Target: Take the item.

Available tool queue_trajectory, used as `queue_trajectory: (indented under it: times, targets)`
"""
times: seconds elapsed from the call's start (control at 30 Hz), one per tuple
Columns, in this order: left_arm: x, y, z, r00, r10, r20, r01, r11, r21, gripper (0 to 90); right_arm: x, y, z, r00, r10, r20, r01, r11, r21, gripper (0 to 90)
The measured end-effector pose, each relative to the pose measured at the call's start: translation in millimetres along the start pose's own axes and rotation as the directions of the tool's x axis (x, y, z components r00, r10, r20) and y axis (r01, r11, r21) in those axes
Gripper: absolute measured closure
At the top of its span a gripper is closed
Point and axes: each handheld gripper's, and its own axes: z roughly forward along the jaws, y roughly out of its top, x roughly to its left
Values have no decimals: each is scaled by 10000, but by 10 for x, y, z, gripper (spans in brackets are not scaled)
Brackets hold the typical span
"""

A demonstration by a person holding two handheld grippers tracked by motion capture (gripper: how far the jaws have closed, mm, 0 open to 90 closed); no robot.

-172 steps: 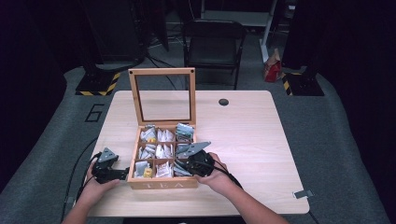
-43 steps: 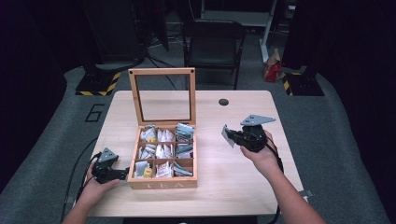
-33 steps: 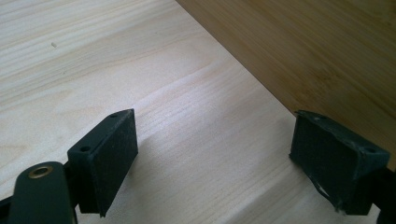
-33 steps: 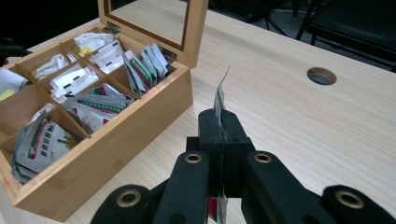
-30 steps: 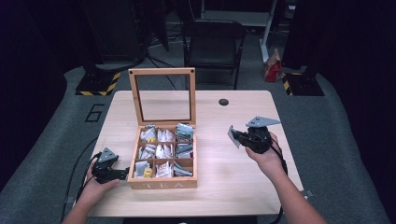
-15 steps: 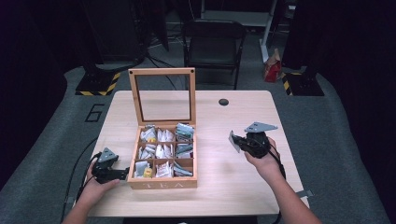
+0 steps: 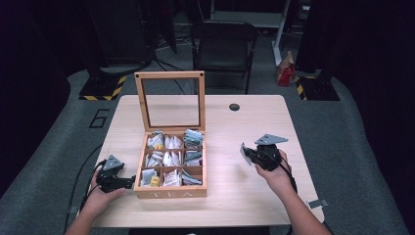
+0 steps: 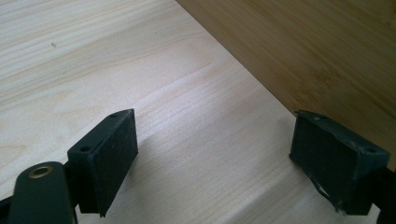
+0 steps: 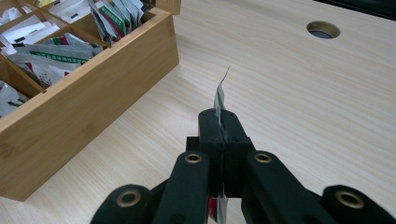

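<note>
A wooden tea box (image 7: 170, 191) with an upright glass lid (image 7: 171, 102) stands on the table, its compartments holding several tea bags (image 7: 170, 159). My right gripper (image 7: 250, 155) hovers over the table right of the box, shut on a thin white tea bag (image 7: 243, 152). In the right gripper view the tea bag (image 9: 220, 95) sticks up edge-on between the closed jaws, with the box (image 9: 93, 95) at upper left. My left gripper (image 7: 128, 182) rests on the table against the box's left front corner, open. In the left gripper view its fingers (image 8: 108, 156) stand wide apart beside the box wall (image 8: 327, 51).
A round cable hole (image 7: 234, 106) sits at the table's far edge, and the hole (image 9: 323, 30) also appears at upper right in the right gripper view. A black chair (image 7: 224, 46) stands behind the table. A small grey tag (image 7: 315, 202) lies near the right front corner.
My right gripper lifted a tea bag out of the box and carried it to the right, then sank lower toward the table. The left gripper has stayed put.
</note>
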Motion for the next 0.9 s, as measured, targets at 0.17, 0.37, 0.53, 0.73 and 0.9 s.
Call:
queue_trajectory:
  times: [0.17,0.37,0.53,0.73,0.9]
  targets:
    - [-1,0,1,10000,-19,13,19,10000,-8,144,2,-73,41,10000,22,51,-22,9999,137,897]
    - [0,0,0,10000,-2,-2,2,10000,-3,144,0,-141,79,9999,45,118,-48,9998,198,897]
    - [-1,0,1,10000,-17,2,17,10000,-7,144,-8,-182,108,9998,82,165,-86,9997,221,897]
    - [-1,0,1,10000,-14,8,14,10000,-9,144,1,-221,137,9996,25,279,-33,9996,277,896]
    - [-1,0,0,10000,-8,-1,8,10000,-3,144,13,-258,172,9995,-36,326,22,9991,426,896]
